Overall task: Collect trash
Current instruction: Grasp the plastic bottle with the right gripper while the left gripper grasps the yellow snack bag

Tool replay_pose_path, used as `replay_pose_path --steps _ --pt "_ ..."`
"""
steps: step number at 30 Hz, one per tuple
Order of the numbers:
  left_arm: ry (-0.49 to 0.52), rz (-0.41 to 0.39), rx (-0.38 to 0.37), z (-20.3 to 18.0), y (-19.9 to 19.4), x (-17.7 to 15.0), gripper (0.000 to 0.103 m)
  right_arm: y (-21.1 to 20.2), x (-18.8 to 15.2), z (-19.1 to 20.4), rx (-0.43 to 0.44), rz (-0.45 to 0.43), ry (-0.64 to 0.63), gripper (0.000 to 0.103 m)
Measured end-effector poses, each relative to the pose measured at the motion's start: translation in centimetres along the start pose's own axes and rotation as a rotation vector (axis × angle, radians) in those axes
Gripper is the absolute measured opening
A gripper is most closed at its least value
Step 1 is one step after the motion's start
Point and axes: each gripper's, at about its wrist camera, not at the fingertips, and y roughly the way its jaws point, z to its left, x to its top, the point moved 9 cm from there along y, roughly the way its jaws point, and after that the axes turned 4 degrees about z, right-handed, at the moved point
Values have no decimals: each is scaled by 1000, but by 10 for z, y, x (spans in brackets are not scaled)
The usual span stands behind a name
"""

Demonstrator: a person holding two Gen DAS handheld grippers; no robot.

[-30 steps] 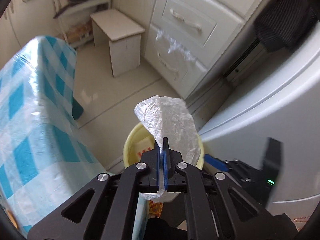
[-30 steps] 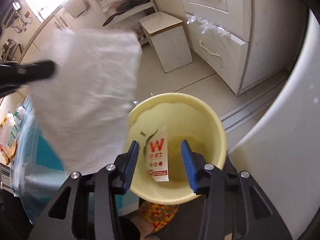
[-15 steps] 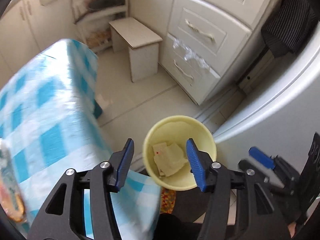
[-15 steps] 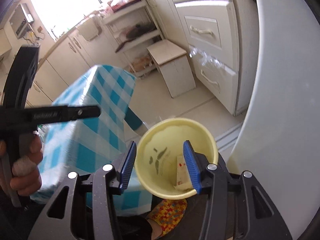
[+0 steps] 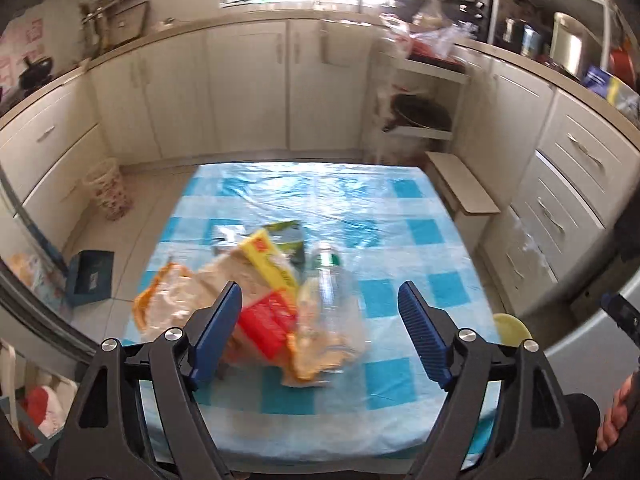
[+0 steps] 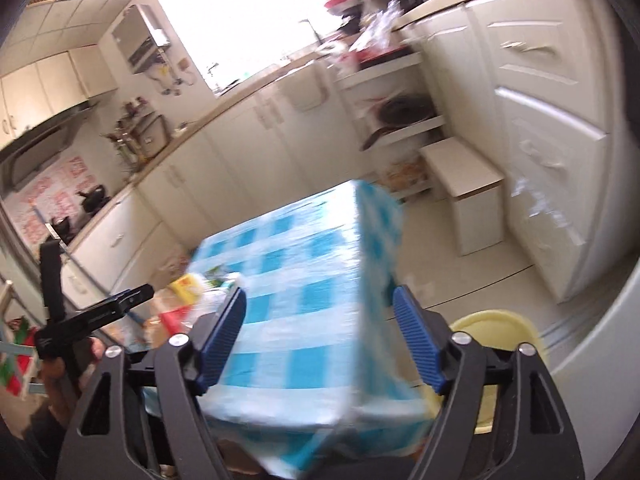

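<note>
Trash lies in a heap on the blue-checked table [image 5: 400, 216]: a clear plastic bottle [image 5: 334, 300], a yellow and red wrapper [image 5: 268, 276], an orange-edged bag [image 5: 172, 300] and a green packet [image 5: 286, 236]. My left gripper [image 5: 320, 332] hovers above the heap, its jaws opening with nothing between them. My right gripper [image 6: 320, 336] is over the table's near right corner [image 6: 372, 280], its jaws opening and empty. The yellow bin [image 6: 508, 332] stands on the floor past that corner; its rim [image 5: 512, 328] peeks out in the left wrist view. The trash heap [image 6: 184, 296] shows blurred at the left.
White cabinets [image 5: 248, 92] line the far wall, drawers [image 5: 568, 184] the right. A small white stool [image 5: 460, 188] stands beyond the table's right corner. A patterned basket [image 5: 108, 192] and a blue box [image 5: 90, 276] sit on the floor at left. A grey appliance [image 6: 608, 320] flanks the bin.
The left gripper let the white tissue fall into the yellow bin, opened, and swung up and left over the table's trash. The right gripper rose from the bin and opened wider.
</note>
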Motion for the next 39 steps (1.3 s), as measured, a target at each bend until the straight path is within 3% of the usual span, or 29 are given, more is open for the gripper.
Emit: replay_pose_path --steps 4,11,18,26,28,30,32,33,36,39 --pt "-47 26 30 58 13 9 77 55 -15 58 72 107 -1 83" --pt "-16 84 17 81 57 11 79 127 -35 113 66 210 32 85" --pt "-32 144 -16 83 92 15 79 179 -44 137 9 251 38 86" --pt "-33 205 -27 80 119 12 77 208 -54 132 -52 284 65 86" --pt "-34 219 -32 78 122 10 68 213 -56 130 -45 296 75 86" --pt "-24 228 -34 77 123 8 47 217 -57 131 -31 300 79 85" --pt "-10 233 -29 75 123 6 31 219 -59 131 -7 313 79 62" --pt "-7 231 -29 75 123 6 23 220 -60 130 2 321 85 60" --pt "-1 212 -51 72 116 8 10 214 -58 127 21 308 85 57" --pt "-19 167 -95 72 103 15 7 204 -52 126 50 281 90 55"
